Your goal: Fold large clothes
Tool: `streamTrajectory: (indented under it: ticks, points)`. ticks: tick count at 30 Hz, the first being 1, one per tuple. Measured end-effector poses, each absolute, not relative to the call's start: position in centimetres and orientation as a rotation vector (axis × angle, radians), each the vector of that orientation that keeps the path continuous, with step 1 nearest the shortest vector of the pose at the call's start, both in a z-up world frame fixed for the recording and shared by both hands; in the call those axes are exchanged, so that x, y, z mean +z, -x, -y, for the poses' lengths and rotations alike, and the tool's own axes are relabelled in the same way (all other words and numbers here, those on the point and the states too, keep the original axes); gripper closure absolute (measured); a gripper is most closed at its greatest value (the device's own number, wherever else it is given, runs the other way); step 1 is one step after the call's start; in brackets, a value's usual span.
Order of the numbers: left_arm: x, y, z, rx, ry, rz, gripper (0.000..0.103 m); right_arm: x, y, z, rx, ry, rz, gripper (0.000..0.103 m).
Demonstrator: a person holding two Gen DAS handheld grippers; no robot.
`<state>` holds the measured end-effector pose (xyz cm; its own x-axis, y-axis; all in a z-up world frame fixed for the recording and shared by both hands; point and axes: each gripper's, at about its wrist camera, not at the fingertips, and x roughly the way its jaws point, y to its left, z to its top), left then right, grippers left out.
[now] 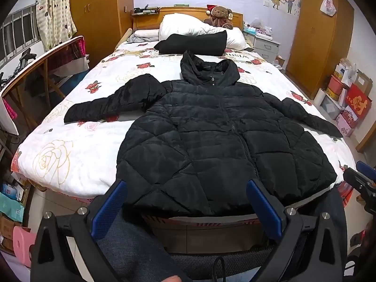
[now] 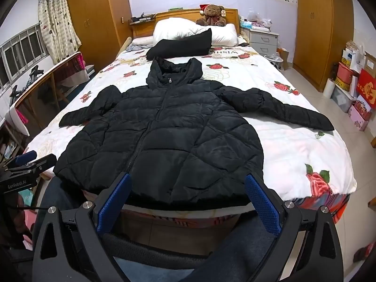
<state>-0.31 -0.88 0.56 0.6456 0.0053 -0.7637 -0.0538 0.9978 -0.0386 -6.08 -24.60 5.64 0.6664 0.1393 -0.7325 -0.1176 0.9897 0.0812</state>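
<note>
A black quilted hooded jacket lies flat, front up and zipped, on the rose-print bedspread. Both sleeves are spread out to the sides and the hood points toward the headboard. Its hem hangs at the near edge of the bed. My left gripper is open, held above the foot of the bed just short of the hem, with nothing between its blue pads. My right gripper is open too, hovering before the hem's middle. Each gripper shows at the other view's edge: the right gripper, the left gripper.
A folded black garment lies beyond the hood, in front of white pillows and a teddy bear. A wooden desk flanks the bed's left; boxes and a wardrobe stand to the right. A person's legs in dark trousers are below the grippers.
</note>
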Motion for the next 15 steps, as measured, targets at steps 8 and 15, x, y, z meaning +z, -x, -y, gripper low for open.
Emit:
streamTrajectory:
  ticks: [8,15]
  points:
    - [0.53,0.33,0.94,0.034,0.059,-0.869,0.001,5.68,6.16,24.60,0.143,-0.026,-0.829,0.006]
    - [0.60,0.36,1.00,0.032,0.059,-0.867,0.001,5.74,6.18,24.60,0.143,-0.029,-0.828,0.006]
